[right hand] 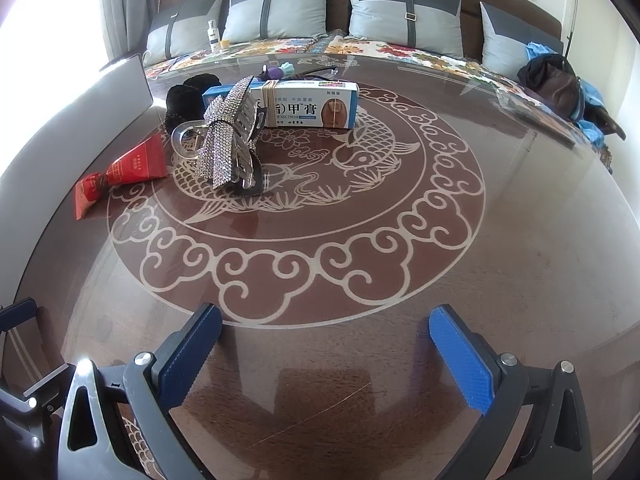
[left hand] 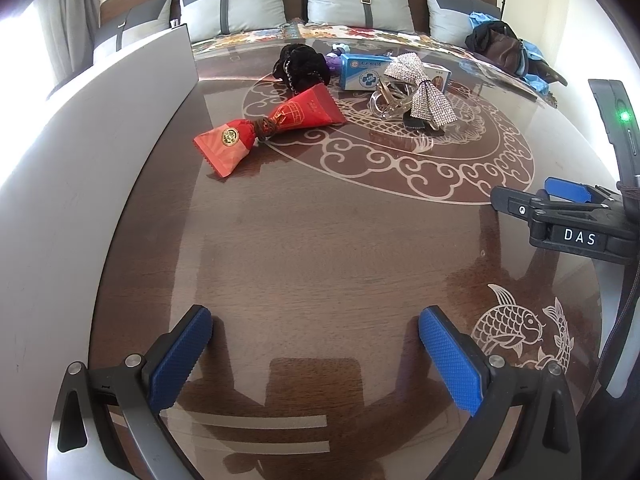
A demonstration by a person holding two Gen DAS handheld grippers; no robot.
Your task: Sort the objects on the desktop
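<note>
A red tube [left hand: 276, 126] [right hand: 128, 168] lies on the round glass-topped table [left hand: 320, 260] [right hand: 520, 240], left of the centre. Behind it sits a black scrunchie [left hand: 302, 65] [right hand: 188, 100]. A blue and white nail cream box [left hand: 366, 72] [right hand: 296, 106] lies beyond a rhinestone bow clip [left hand: 424, 92] [right hand: 222, 136] and a clear claw clip [left hand: 390, 100] [right hand: 244, 148]. A small purple item [right hand: 278, 70] sits behind the box. My left gripper [left hand: 314, 344] and right gripper [right hand: 324, 350] are open and empty, low over the near table. The right gripper [left hand: 560, 204] also shows in the left wrist view.
A white board [left hand: 100, 152] [right hand: 132, 76] stands along the table's left side. Behind the table is a sofa with grey cushions [left hand: 352, 0] [right hand: 404, 12], a floral cover, a dark bag [left hand: 504, 46] [right hand: 558, 84] and two small bottles [right hand: 214, 36].
</note>
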